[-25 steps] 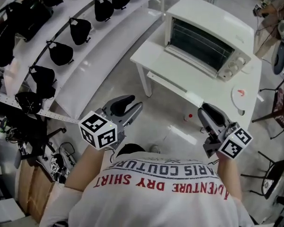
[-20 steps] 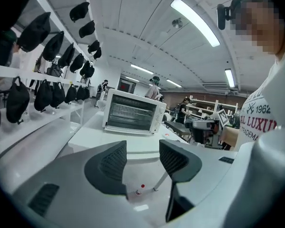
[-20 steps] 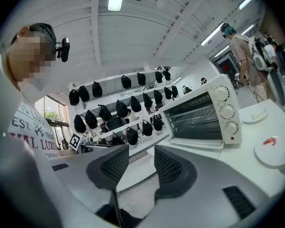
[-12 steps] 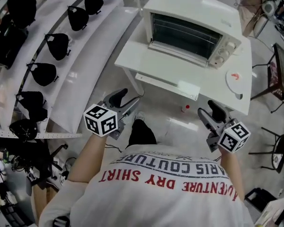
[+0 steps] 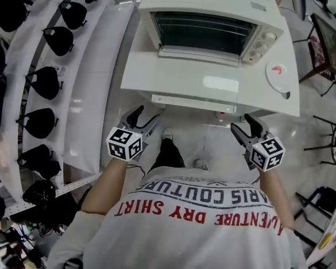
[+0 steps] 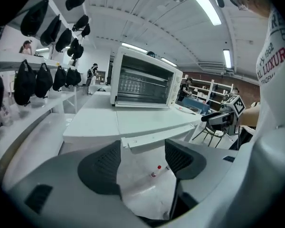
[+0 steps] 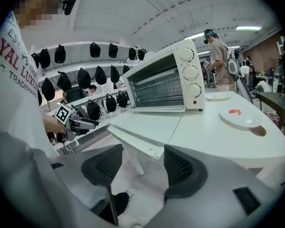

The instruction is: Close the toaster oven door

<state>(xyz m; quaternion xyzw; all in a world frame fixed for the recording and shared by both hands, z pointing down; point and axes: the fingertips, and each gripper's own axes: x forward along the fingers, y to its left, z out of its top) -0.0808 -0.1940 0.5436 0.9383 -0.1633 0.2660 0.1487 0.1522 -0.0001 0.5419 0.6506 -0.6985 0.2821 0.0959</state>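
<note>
The white toaster oven stands at the back of a white table. Its front shows dark with wire racks, and a pale flap juts out along the bottom, so the door looks folded down. My left gripper hangs just before the table's front edge on the left. Its jaws have just been opening and stand open on nothing. My right gripper is level with it on the right, its jaws also just opened wide and empty. Both are well short of the oven.
A white plate with a red bit on it lies to the right of the oven. Curved white shelves with black bags run along the left. Dark chairs stand at the right. A small red-capped bottle lies on the floor under the table.
The person has stepped up to the table, and the oven now fills the top of the head view. Both grippers have come down and forward to the table's front edge.
</note>
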